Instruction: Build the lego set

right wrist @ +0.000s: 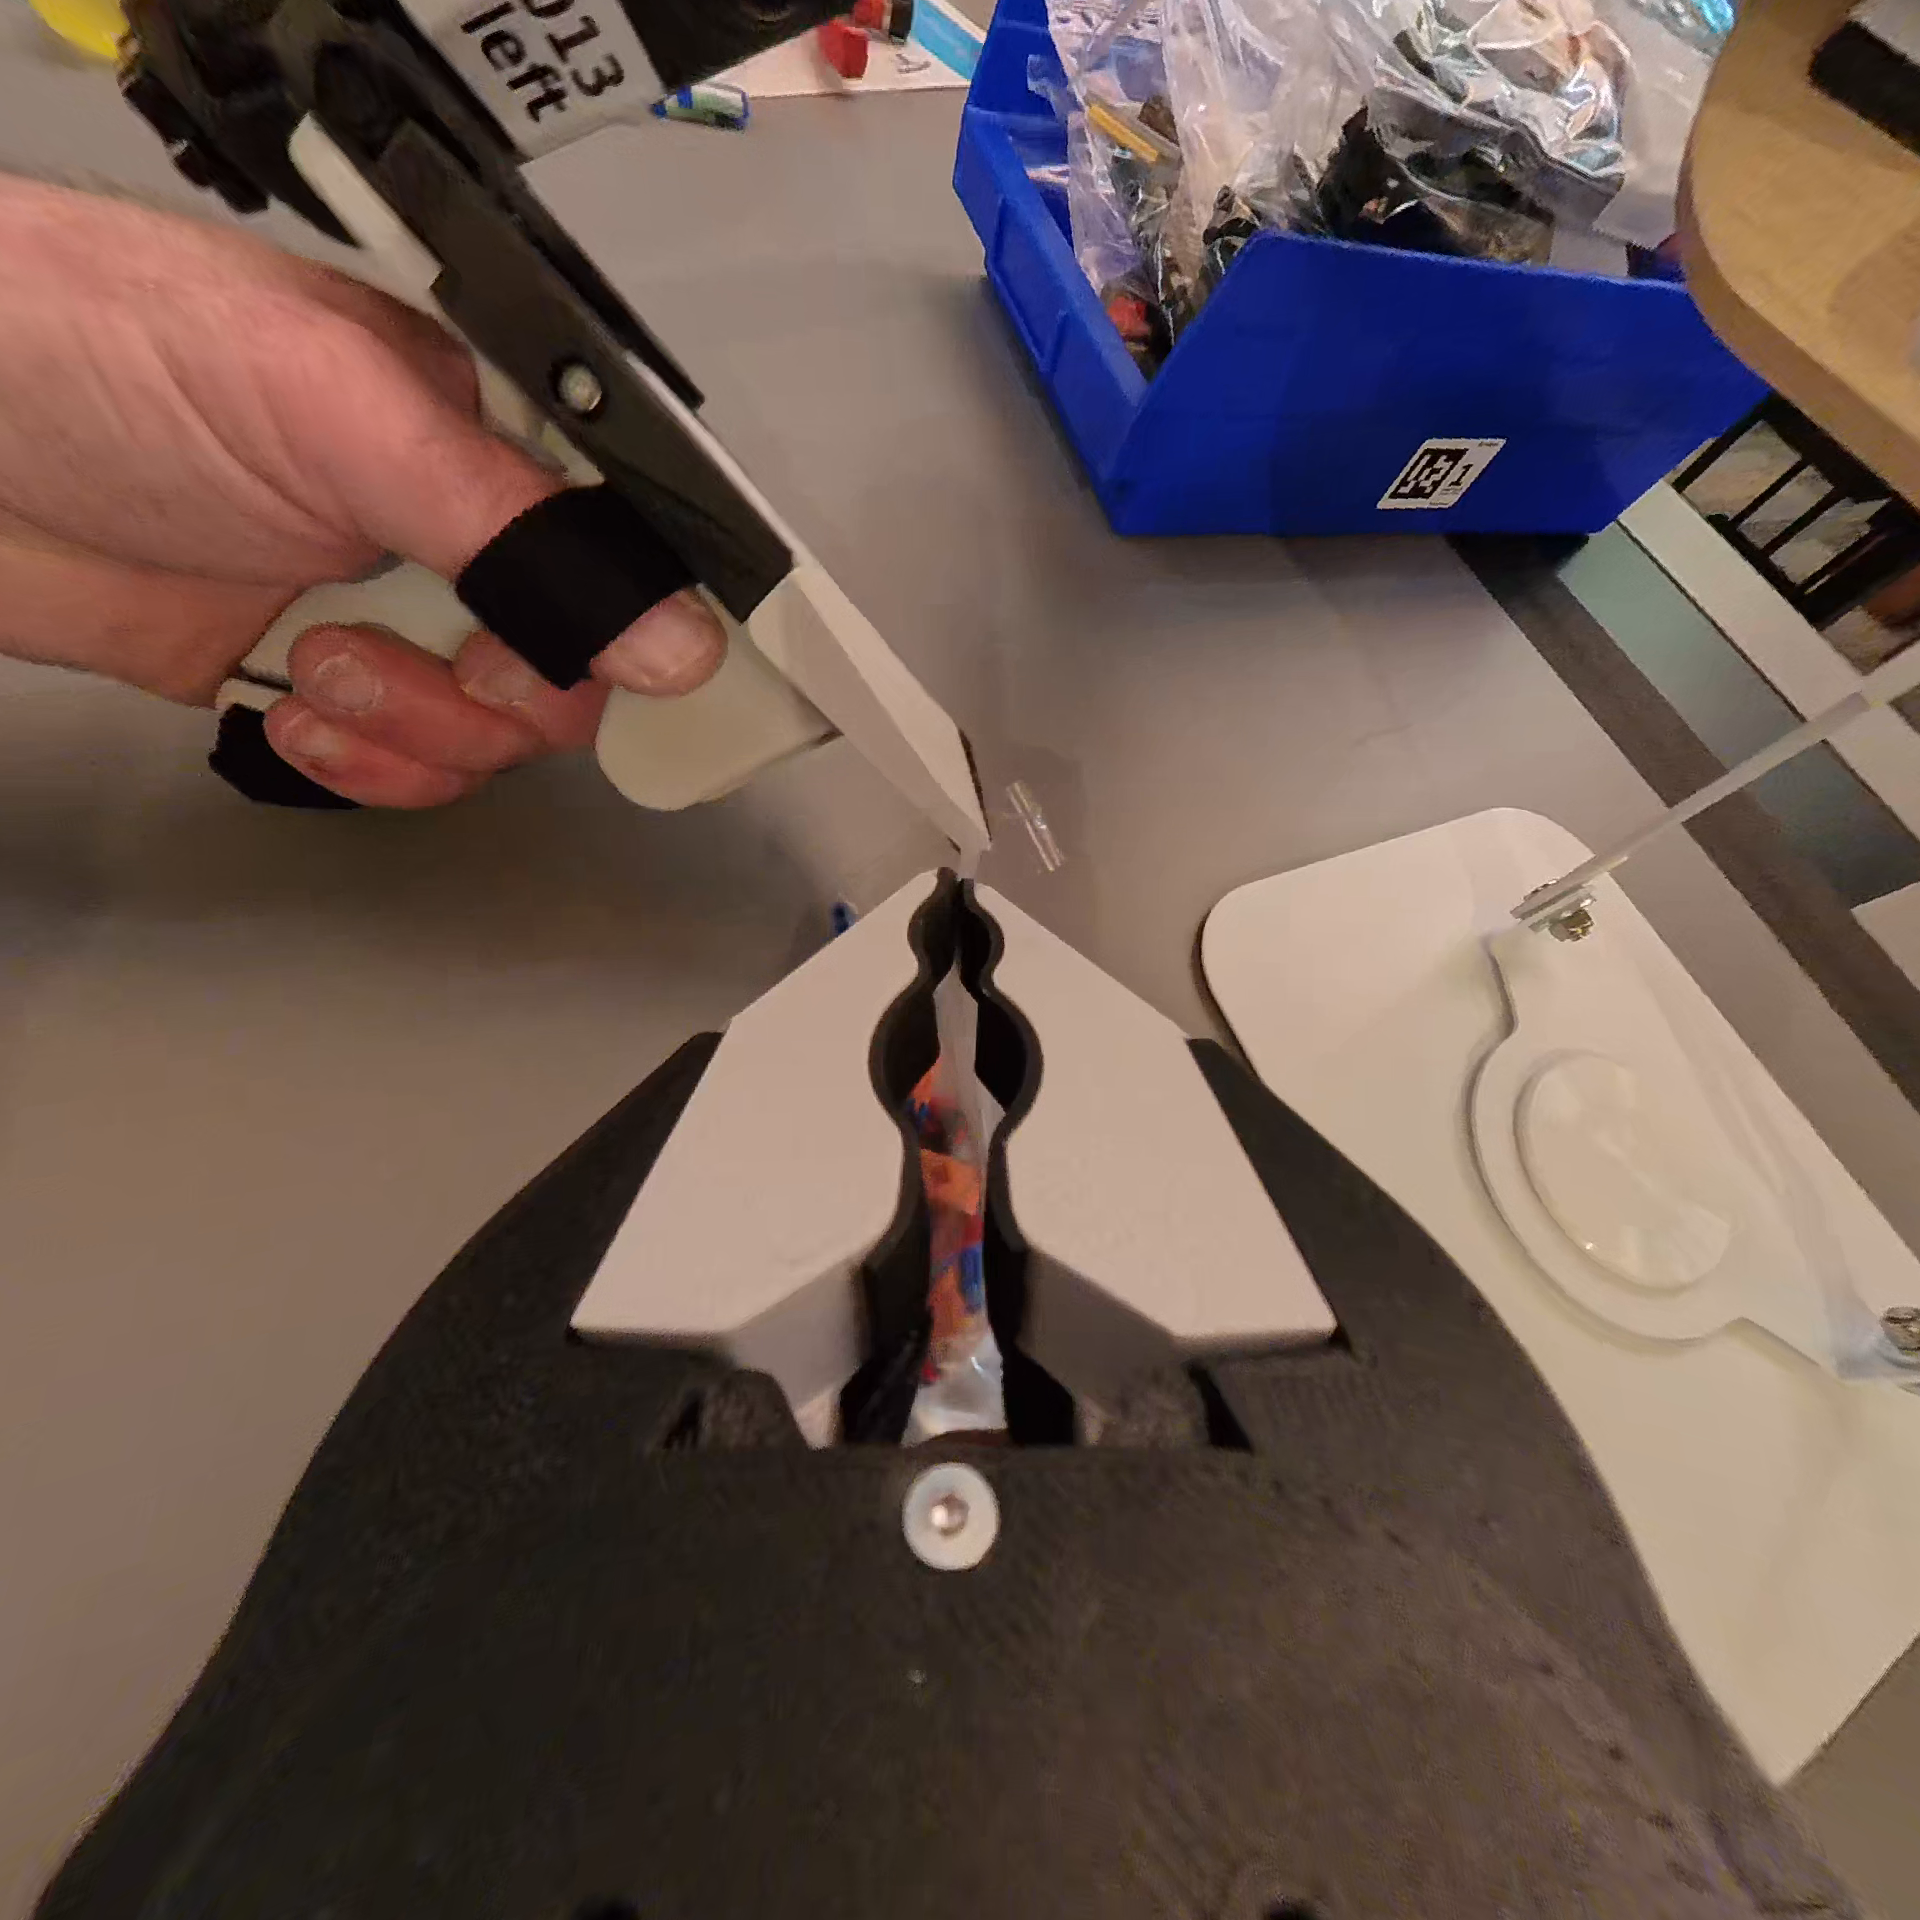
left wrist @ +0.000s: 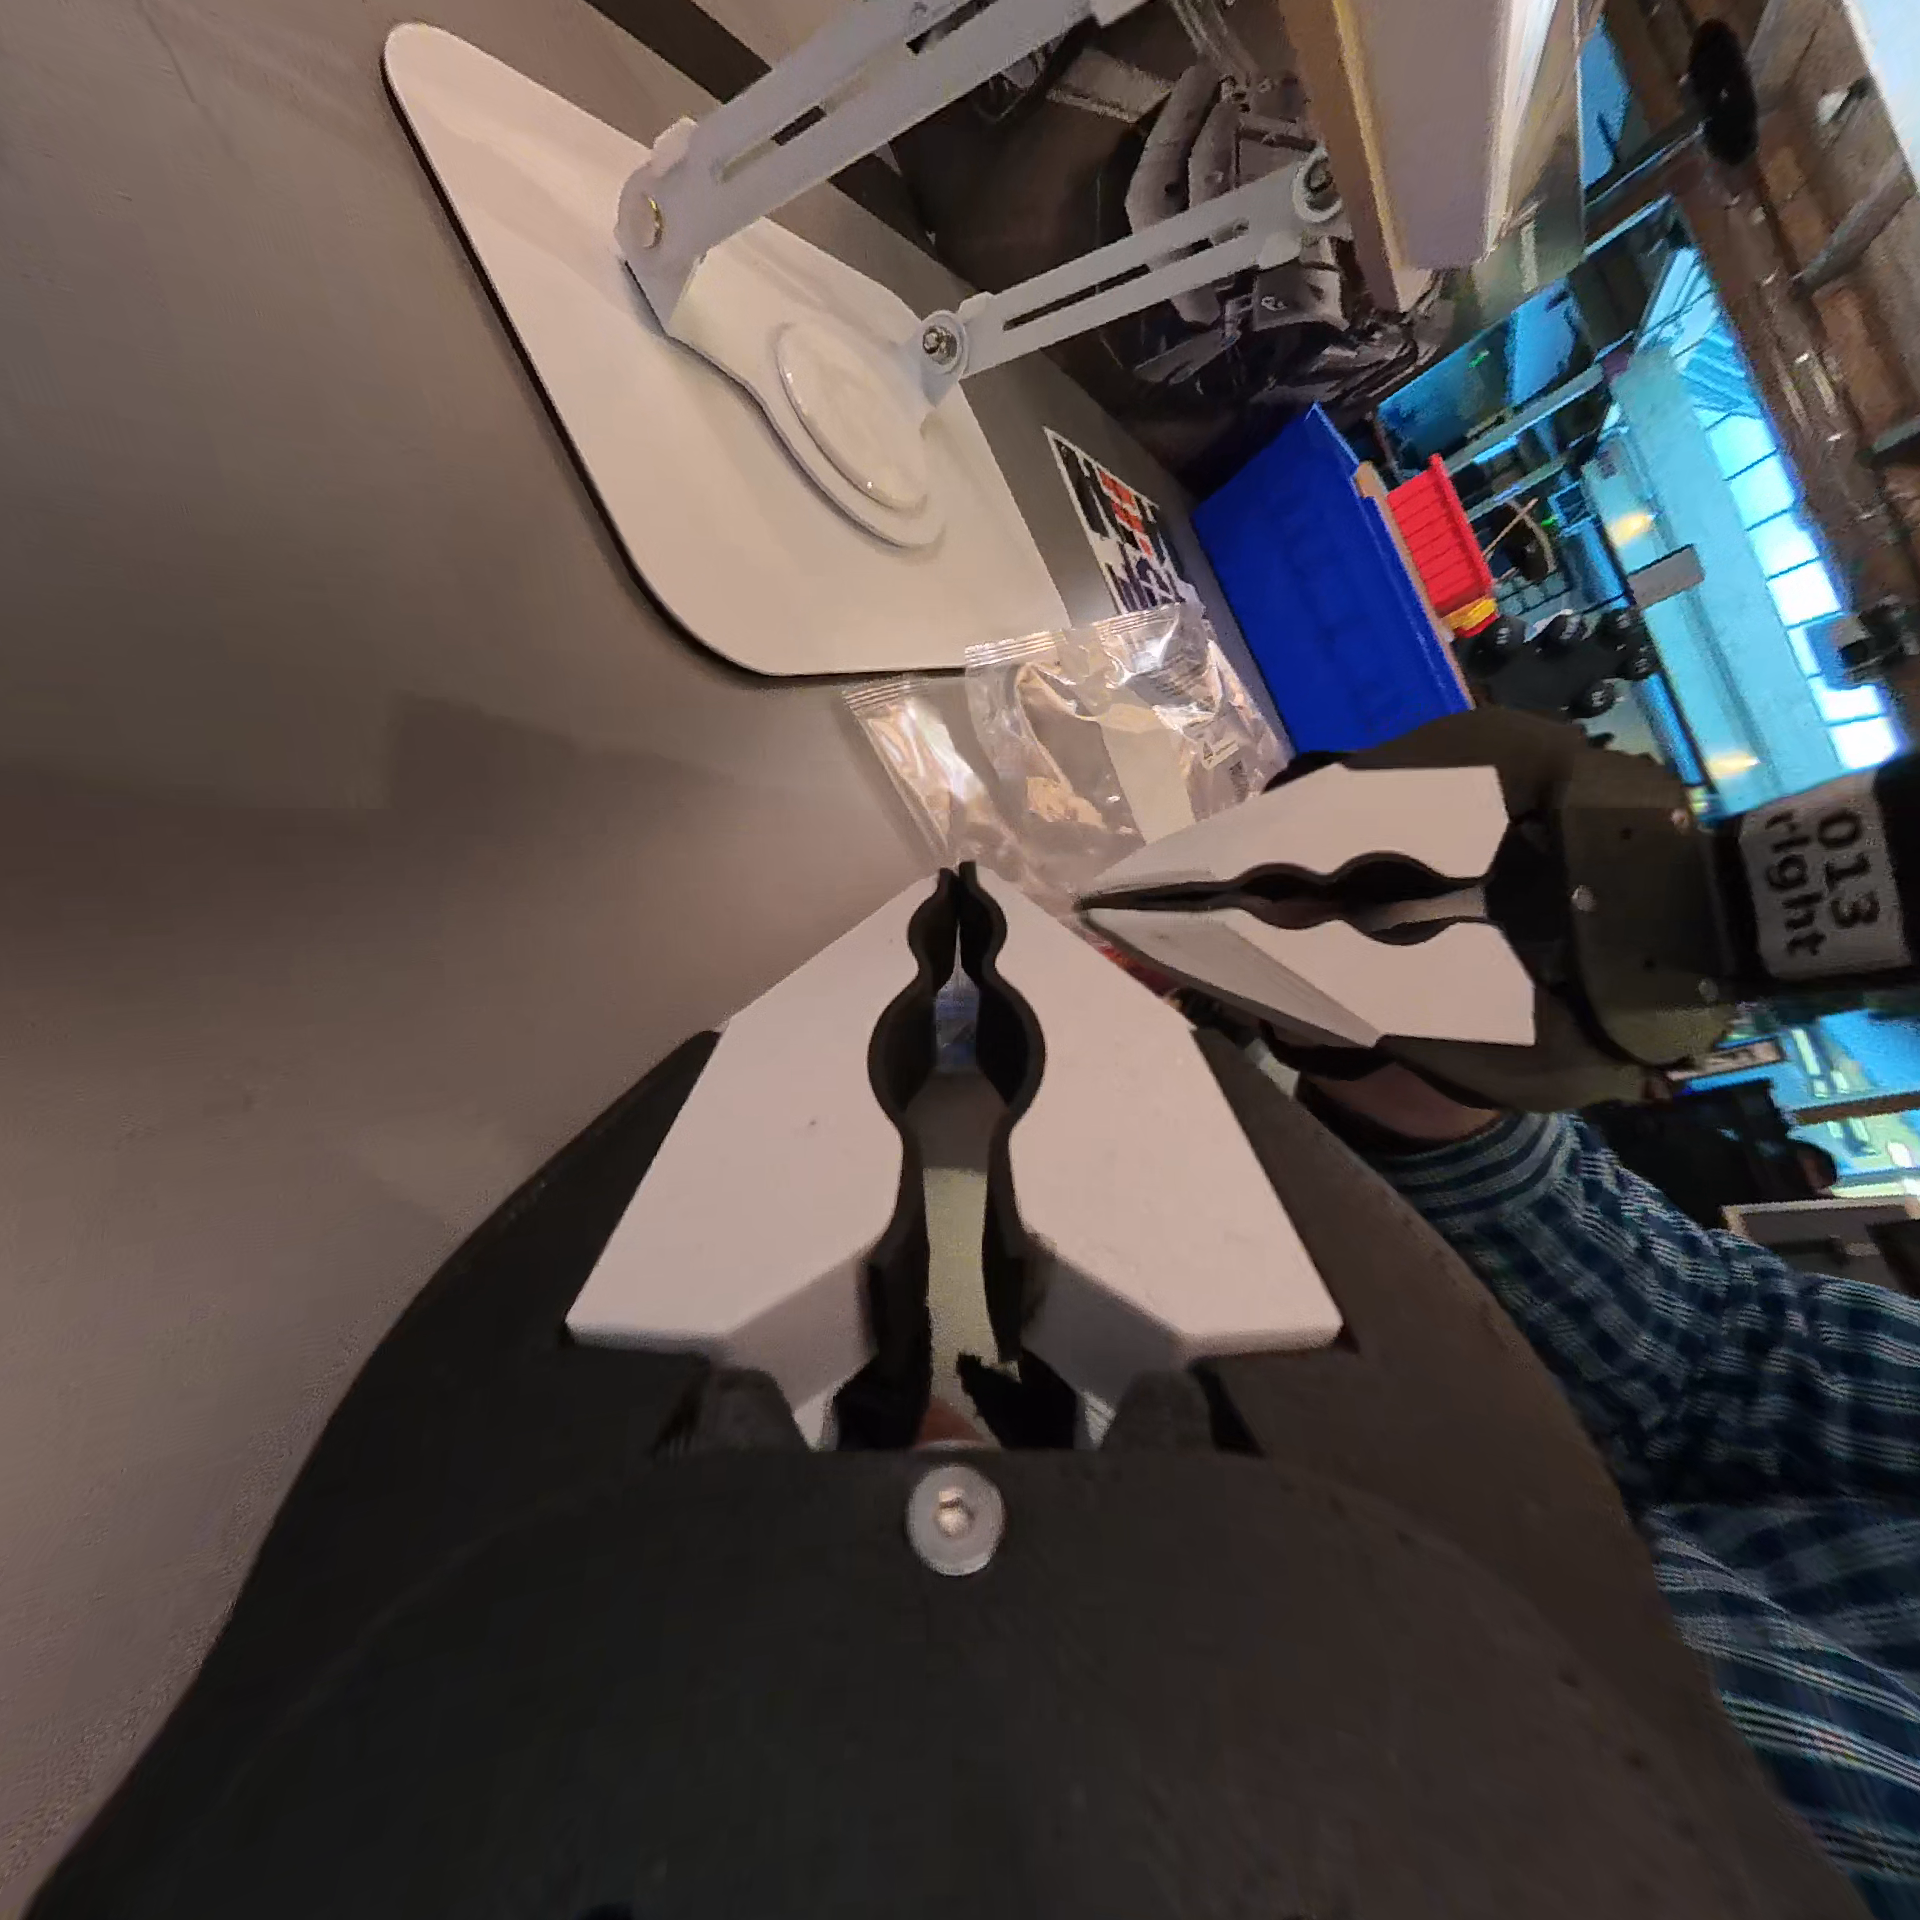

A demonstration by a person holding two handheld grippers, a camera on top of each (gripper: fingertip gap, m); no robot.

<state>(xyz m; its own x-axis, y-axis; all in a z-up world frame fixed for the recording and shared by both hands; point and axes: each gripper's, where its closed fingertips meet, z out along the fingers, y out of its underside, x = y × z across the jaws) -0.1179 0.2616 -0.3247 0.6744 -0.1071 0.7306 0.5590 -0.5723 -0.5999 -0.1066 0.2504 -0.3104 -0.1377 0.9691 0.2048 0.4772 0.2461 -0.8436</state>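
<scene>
Where both grippers meet, bag (right wrist: 951,1195) lengthwise along right gripper (right wrist: 958,883).

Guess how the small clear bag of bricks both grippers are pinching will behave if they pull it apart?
The small clear bag is thin film, so likely floppy, stretching before tearing. The right gripper and left gripper pinch only its top edge; glossy film could slip out. The loose, probably light bricks may scatter over the grey table.
</scene>
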